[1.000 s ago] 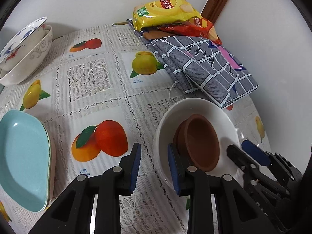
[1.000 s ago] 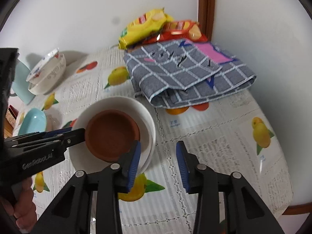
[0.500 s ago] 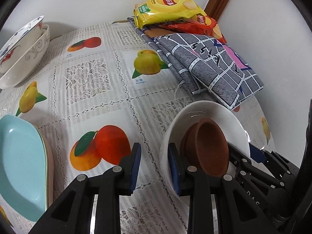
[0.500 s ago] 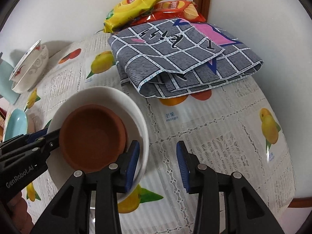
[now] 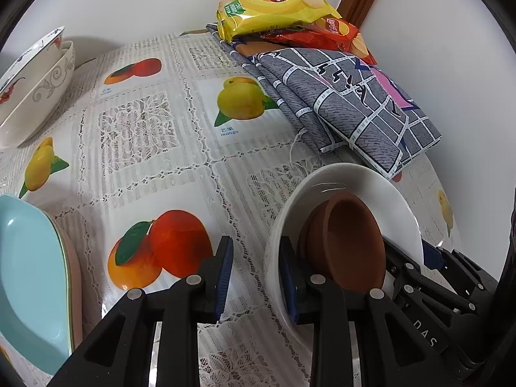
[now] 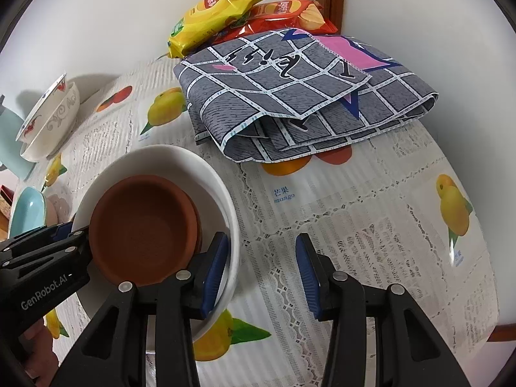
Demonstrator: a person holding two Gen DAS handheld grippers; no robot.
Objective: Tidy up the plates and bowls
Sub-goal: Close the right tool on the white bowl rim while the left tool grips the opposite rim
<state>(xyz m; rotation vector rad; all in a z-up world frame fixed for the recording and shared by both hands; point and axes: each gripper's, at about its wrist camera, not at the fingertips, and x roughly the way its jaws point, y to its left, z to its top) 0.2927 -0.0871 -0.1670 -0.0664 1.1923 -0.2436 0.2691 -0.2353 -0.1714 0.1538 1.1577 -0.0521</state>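
over the white bowl [image 6: 180, 164] — both grippers tilted steeply down, left gripper [image 5: 256, 277] fingers astride its rim, right gripper [image 6: 261, 266] fingers parting

- 1 white bowl [image 6: 206, 174]
- 2 brown saucers [image 6: 142, 229], nested inside it
- 2 patterned bowls [image 5: 35, 87], stacked
- 2 oval plates [image 5: 29, 277]: blue on pink
- 2 chip bags [image 5: 274, 9]: 1 yellow, 1 red
- 1 folded grey cloth [image 6: 306, 96]
- 2 grippers: left [image 5: 254, 280], right [image 6: 261, 267]

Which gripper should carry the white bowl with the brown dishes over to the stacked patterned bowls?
Left. The left gripper already straddles the white bowl's rim on the side facing the patterned bowls. The right gripper straddles the far rim and its jaws have just been opening.
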